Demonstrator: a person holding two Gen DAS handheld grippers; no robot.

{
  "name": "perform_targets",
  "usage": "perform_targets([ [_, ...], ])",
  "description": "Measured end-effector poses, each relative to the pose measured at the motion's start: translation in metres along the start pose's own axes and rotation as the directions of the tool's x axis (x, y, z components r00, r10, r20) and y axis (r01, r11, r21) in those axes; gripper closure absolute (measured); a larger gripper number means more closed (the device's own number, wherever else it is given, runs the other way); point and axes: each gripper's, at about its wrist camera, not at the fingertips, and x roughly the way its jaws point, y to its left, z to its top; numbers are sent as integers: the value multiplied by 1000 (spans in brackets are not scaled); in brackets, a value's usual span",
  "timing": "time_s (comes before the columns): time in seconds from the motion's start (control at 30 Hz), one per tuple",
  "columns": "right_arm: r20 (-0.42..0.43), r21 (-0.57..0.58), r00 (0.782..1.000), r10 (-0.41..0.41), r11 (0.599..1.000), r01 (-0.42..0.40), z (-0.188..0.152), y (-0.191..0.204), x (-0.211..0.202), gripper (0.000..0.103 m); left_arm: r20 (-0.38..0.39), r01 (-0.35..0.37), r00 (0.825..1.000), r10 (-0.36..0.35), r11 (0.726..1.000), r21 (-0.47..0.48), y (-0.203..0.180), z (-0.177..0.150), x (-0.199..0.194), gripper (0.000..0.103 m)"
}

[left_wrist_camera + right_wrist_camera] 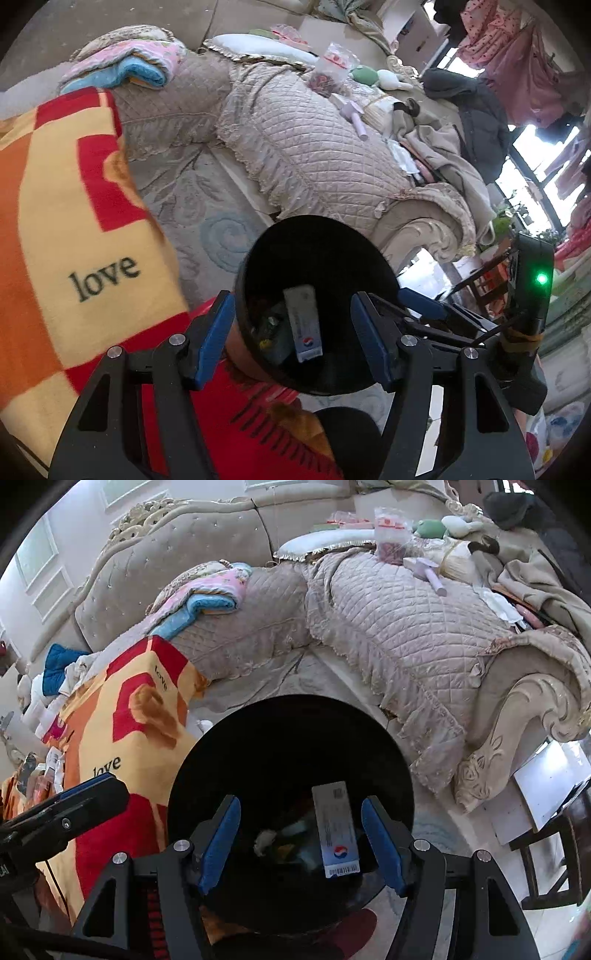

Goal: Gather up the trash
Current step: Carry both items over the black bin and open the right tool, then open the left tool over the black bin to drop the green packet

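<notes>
While both grippers hang over the black bin [291, 738], the drop-off step looks to be finishing. The left gripper [291, 332] has its blue fingers [212, 339] spread wide with nothing pressed between them, and the right gripper [301, 840] stands the same way, empty. A flat white carton [336, 830] with a red-and-blue round logo lies inside the bin on other scraps, leaning against the wall nearest the right gripper's side; it seems already delivered. The bin stands on the pale carpet [207, 206] between the quilted sofa [406, 627] and a red-and-yellow blanket [55, 221]. Next, I judge, the hands must lift clear of the rim and look for further rubbish, perhaps the clear bag [332, 70] on the sofa seat.
</notes>
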Motion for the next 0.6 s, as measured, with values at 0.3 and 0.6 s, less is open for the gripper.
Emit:
perform_targets([
  [0.3, -19, -45, 999, 32, 998, -32, -6, 27, 4, 37, 20, -136, 990, 136, 991, -11, 24, -13, -21, 39],
  [0.6, -36, -124, 996, 82, 989, -86, -10, 78, 6, 34, 56, -257, 964, 260, 965, -56, 66, -29, -57, 39],
])
